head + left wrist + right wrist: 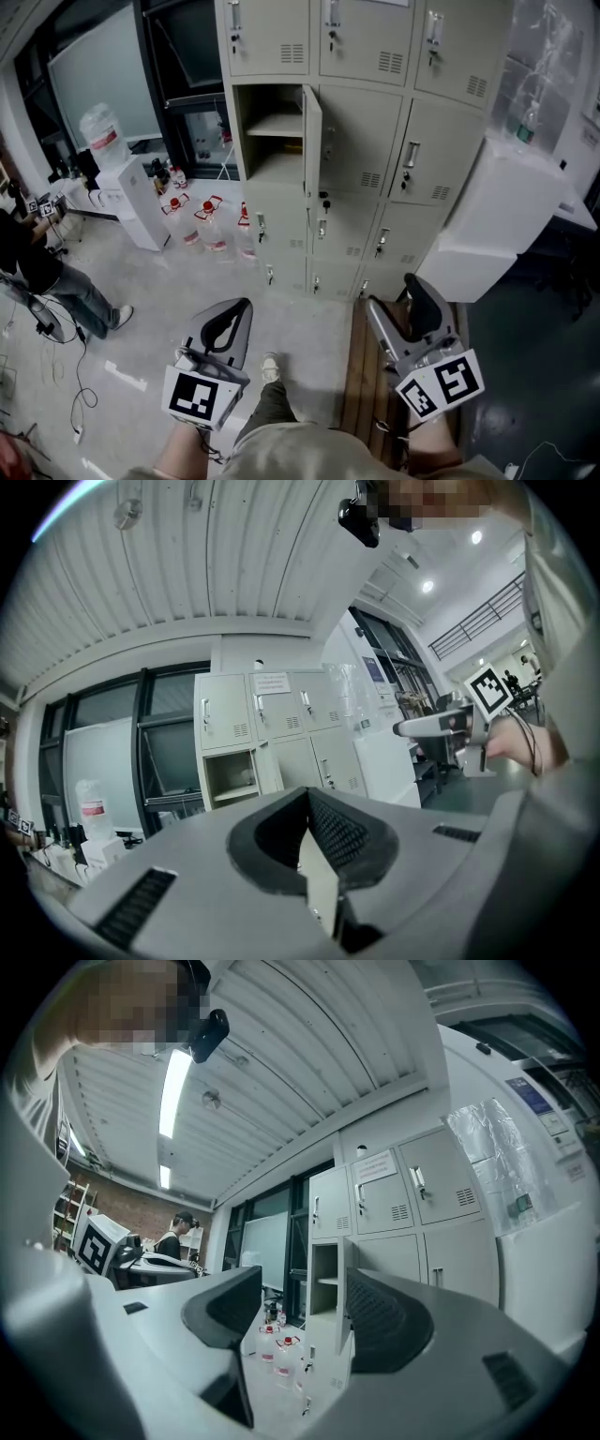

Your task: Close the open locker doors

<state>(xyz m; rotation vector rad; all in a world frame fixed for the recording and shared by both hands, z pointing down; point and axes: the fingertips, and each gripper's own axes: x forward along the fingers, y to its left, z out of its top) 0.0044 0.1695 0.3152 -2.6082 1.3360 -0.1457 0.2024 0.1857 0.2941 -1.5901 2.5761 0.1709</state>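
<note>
- One locker door (pixel 312 141) hangs open, well ahead of both hand-held grippers; closing it remains.
- Left hand-held gripper (pixel 239 309) is closed and empty; right hand-held gripper (pixel 394 292) is spread and empty.

The floor (pixel 169 291) is grey and smooth. The lockers (pixel 361 141) stand on it at the back. Just beside them, a bunch of clear jugs with red caps (pixel 208 225) sits on the floor, next to a white water cooler (pixel 131 202). A thin black cable (pixel 81 370) lies at the left, near a standing person (pixel 56 277). Brown wooden boards (pixel 361 375) lie at the right.
</note>
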